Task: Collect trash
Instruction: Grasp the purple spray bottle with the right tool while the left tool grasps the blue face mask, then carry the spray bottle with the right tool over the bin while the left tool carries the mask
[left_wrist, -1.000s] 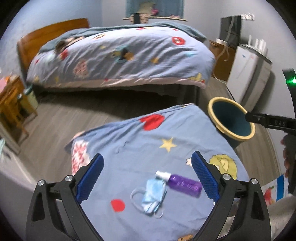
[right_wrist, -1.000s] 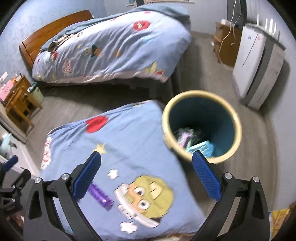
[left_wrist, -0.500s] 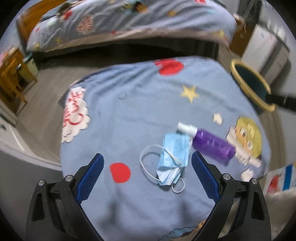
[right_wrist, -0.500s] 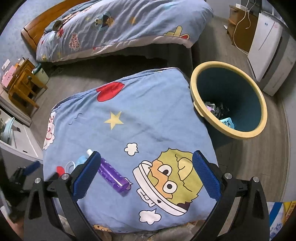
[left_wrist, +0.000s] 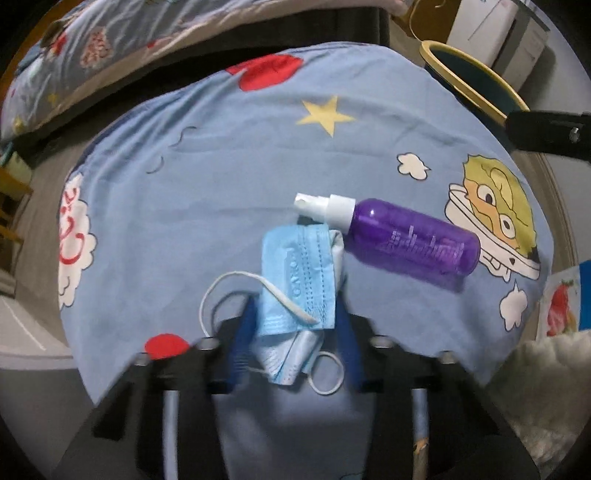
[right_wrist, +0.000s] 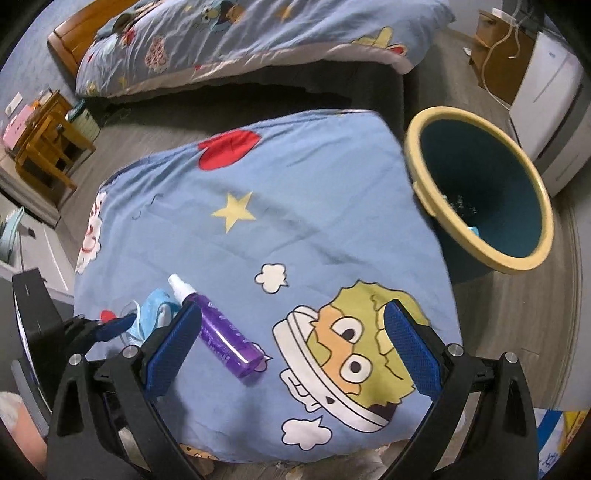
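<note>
Your left gripper (left_wrist: 295, 343) has its blue pads (left_wrist: 242, 350) drawn in close on either side of the crumpled blue face mask (left_wrist: 299, 280) — the image is blurred there, but the pads appear to press the mask's near end, with one white ear loop (left_wrist: 221, 288) curling out to the left of the fingers and another hanging below them. Just ahead and to the right of that gripper, the purple spray bottle (left_wrist: 410, 240) lies on its side on the blue cartoon-print cover (left_wrist: 236, 158), its white nozzle touching the mask's far corner. Further out to the right, past the cover's edge, you can see the yellow rim of the trash bin (left_wrist: 469, 85). Your right gripper (right_wrist: 291, 354) hangs with its fingers spread wide and nothing between them, above the cartoon face printed on the cover. The bottle sits just inside its left finger, the mask and your other gripper beyond that to the left. Ahead and to the right of this gripper stands the bin — dark teal inside, with some litter at the bottom. Beyond the cover, straight ahead, a bed (right_wrist: 258, 40) carries matching blue bedding.
</note>
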